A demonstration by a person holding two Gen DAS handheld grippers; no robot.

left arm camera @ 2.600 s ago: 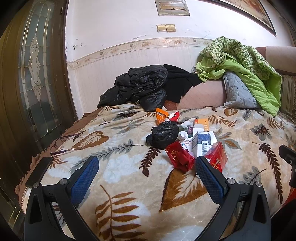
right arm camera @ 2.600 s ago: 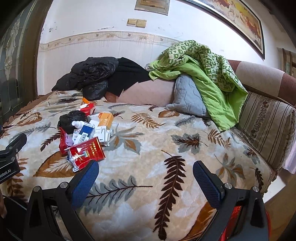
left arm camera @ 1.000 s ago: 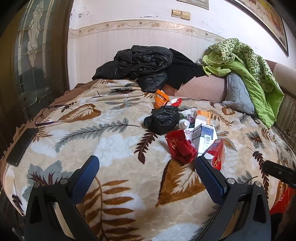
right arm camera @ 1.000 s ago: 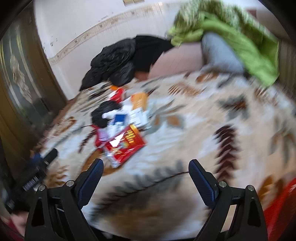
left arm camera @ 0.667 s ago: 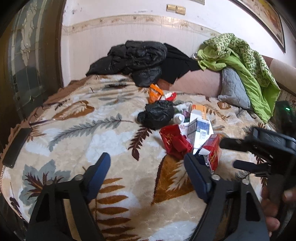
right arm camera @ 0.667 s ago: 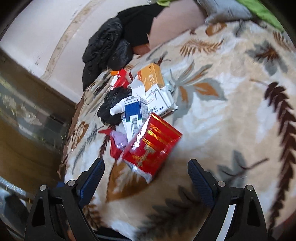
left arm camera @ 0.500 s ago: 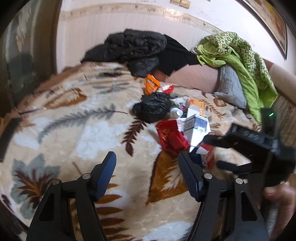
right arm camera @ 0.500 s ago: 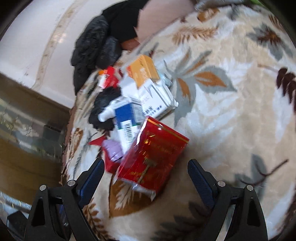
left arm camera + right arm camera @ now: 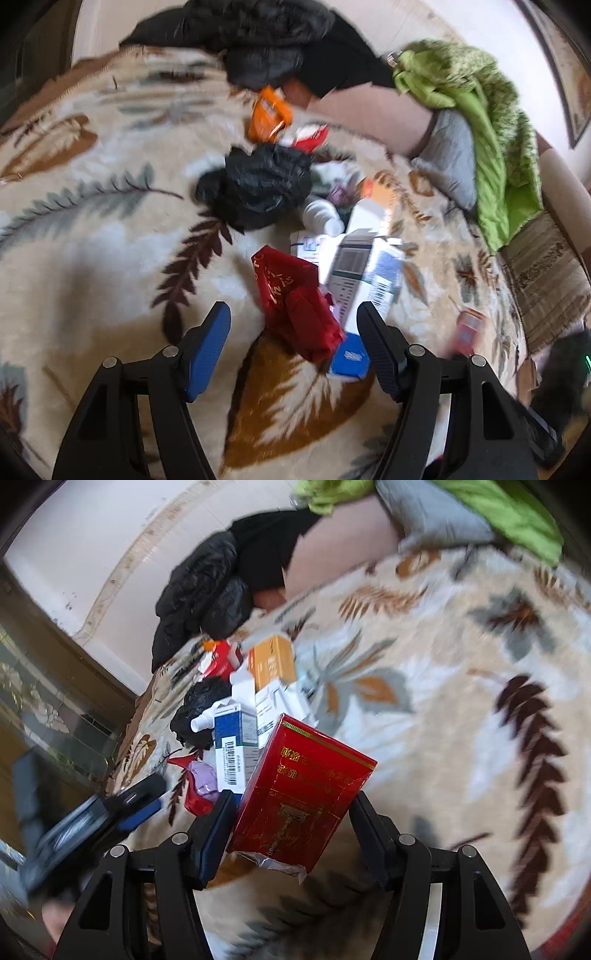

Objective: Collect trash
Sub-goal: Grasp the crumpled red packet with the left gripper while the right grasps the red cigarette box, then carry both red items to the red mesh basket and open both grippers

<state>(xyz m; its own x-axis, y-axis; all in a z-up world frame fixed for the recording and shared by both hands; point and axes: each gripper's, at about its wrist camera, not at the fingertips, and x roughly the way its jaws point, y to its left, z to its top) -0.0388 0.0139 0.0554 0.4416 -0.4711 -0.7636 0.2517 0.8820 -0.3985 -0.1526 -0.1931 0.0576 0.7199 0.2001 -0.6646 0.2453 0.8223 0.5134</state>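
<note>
Right tongs (image 9: 291,823), angled downward, have just been closing around red box (image 9: 303,794).

A heap of trash lies mid-frame on the leaf-patterned bed: a crumpled black bag (image 9: 255,188), a red wrapper (image 9: 291,299), a blue-white carton (image 9: 236,746) and a tilted red box (image 9: 299,790).

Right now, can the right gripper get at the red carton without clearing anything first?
Probably yes. The red carton lies on top at the near edge of the pile, already between the closing fingers of the right gripper, with nothing over it.
</note>
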